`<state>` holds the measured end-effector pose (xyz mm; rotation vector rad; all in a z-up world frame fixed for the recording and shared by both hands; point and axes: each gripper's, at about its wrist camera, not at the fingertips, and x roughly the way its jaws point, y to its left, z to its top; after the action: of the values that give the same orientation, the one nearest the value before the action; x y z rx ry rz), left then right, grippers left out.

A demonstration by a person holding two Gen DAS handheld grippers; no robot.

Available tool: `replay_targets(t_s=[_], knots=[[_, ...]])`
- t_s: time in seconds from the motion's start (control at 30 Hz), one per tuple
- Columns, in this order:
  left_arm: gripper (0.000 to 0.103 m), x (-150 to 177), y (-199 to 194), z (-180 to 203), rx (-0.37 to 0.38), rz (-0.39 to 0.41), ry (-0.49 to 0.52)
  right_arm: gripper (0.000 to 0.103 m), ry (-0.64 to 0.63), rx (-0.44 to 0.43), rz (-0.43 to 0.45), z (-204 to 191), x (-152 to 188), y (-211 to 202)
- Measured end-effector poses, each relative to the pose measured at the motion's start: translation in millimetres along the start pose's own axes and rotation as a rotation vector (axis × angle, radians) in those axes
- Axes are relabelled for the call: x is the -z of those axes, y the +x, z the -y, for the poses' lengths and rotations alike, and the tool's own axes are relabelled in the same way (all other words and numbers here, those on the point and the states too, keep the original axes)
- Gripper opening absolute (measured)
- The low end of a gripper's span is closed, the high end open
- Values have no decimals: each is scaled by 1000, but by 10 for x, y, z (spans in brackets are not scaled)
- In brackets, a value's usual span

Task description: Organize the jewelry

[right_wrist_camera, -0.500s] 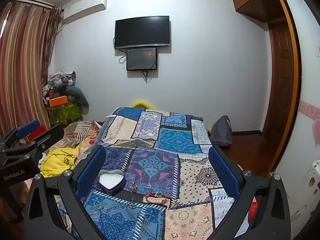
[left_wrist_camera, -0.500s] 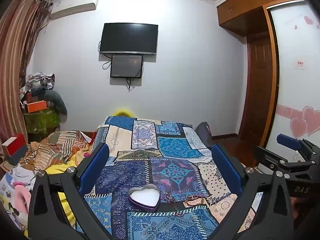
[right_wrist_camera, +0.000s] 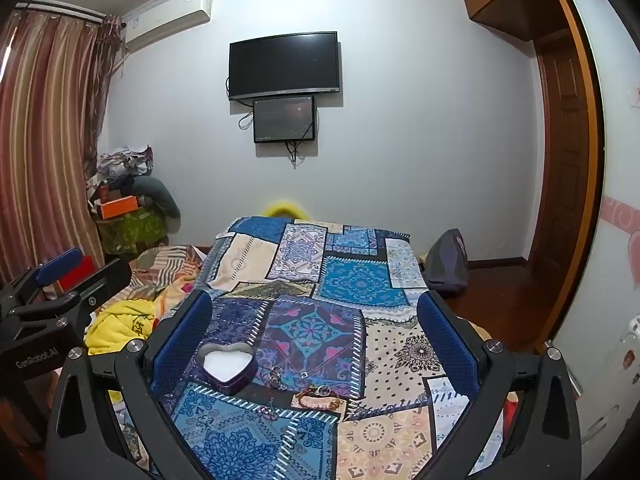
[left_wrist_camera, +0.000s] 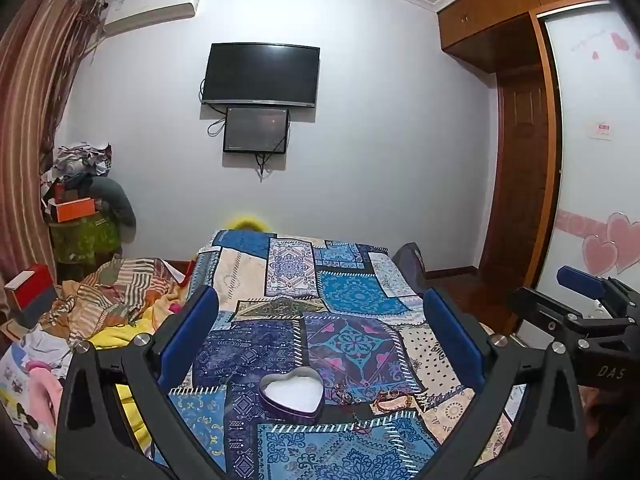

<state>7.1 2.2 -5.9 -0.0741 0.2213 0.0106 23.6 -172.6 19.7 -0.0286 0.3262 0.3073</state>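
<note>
A purple heart-shaped tin with a white lining sits open on the patchwork bedspread; it also shows in the right wrist view. Small jewelry lies just right of it: rings, a beaded bracelet and a thin chain. The bracelet also shows in the left wrist view. My left gripper is open and empty above the tin. My right gripper is open and empty above the jewelry.
Rumpled clothes and a yellow cloth lie left of the bed. A cluttered stand is by the curtain. A dark bag sits on the floor at right, near a wooden door. A TV hangs on the far wall.
</note>
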Motion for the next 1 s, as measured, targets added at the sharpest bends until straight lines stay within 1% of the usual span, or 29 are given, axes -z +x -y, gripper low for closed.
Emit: replay_targets(t_s=[0.47,1.0], knots=[[103,-14,-36,49,-5,4,19,102,5,-9,1,24,-4,-7],[103,-28,-93,111,16,7,41,102,7,-8,1,27,1,-12]])
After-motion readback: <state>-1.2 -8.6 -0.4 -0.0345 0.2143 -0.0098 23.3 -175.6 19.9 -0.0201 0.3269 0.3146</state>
